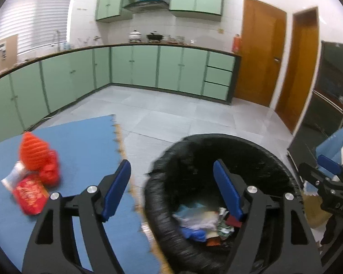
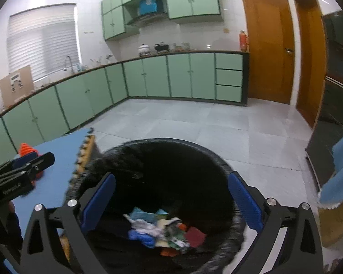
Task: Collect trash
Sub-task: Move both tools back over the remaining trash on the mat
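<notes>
A round bin lined with a black bag [image 1: 217,146] stands on the floor and holds several crumpled scraps [image 1: 201,223], blue, white and red. My left gripper [image 1: 171,163] hangs open over the bin's left rim with nothing between its blue pads. My right gripper [image 2: 171,175] is wide open above the bin [image 2: 171,159], and the trash pile [image 2: 167,233] lies below its empty jaws. On the blue foam mat [image 1: 84,141] to the left lie an orange ribbed piece [image 1: 33,150], a red packet [image 1: 30,194] and a white wrapper [image 1: 13,175].
Green base cabinets [image 1: 135,66] run along the far and left walls. Two wooden doors [image 1: 260,52] stand at the right, with a dark glass-fronted cabinet [image 1: 331,86] beside them. A blue cloth [image 2: 340,173] hangs near the bin's right side. Grey floor tiles [image 1: 171,114] lie beyond.
</notes>
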`<control>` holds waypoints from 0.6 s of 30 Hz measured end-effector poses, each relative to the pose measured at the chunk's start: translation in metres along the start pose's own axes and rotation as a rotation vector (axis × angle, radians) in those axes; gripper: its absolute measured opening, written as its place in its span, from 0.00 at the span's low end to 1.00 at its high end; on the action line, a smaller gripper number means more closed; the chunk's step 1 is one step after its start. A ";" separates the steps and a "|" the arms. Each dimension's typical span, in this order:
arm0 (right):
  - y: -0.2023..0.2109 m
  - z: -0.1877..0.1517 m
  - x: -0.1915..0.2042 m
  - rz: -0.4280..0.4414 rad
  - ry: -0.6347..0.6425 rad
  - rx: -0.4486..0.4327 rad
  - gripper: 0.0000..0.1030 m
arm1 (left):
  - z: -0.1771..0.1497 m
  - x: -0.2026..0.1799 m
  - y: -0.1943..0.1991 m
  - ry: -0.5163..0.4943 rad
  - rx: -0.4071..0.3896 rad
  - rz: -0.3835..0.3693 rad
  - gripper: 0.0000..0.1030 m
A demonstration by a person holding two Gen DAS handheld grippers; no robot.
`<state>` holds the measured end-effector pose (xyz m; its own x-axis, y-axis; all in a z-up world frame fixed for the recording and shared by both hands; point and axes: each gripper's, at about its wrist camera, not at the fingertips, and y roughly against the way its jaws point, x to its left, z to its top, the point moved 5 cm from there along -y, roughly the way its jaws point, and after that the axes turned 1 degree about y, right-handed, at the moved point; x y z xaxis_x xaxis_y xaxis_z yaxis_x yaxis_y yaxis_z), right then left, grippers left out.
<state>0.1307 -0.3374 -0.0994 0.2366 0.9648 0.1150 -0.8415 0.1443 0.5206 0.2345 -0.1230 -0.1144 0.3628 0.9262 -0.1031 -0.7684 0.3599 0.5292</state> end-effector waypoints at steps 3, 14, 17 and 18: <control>0.001 0.002 0.031 0.050 0.018 -0.002 0.94 | -0.004 0.036 0.022 0.027 -0.017 0.061 0.73; -0.016 -0.005 0.159 0.243 0.144 0.030 0.94 | -0.015 0.162 0.080 0.097 -0.045 0.293 0.73; -0.022 -0.007 0.193 0.295 0.175 0.042 0.94 | -0.024 0.198 0.091 0.130 -0.037 0.360 0.73; -0.026 -0.009 0.207 0.313 0.187 0.047 0.94 | -0.026 0.206 0.094 0.137 -0.035 0.375 0.73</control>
<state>0.1965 -0.1396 -0.0970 -0.1251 0.9848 0.1203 -0.8347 -0.1700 0.5237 0.2226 0.1045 -0.1080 -0.0179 0.9996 -0.0211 -0.8523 -0.0042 0.5230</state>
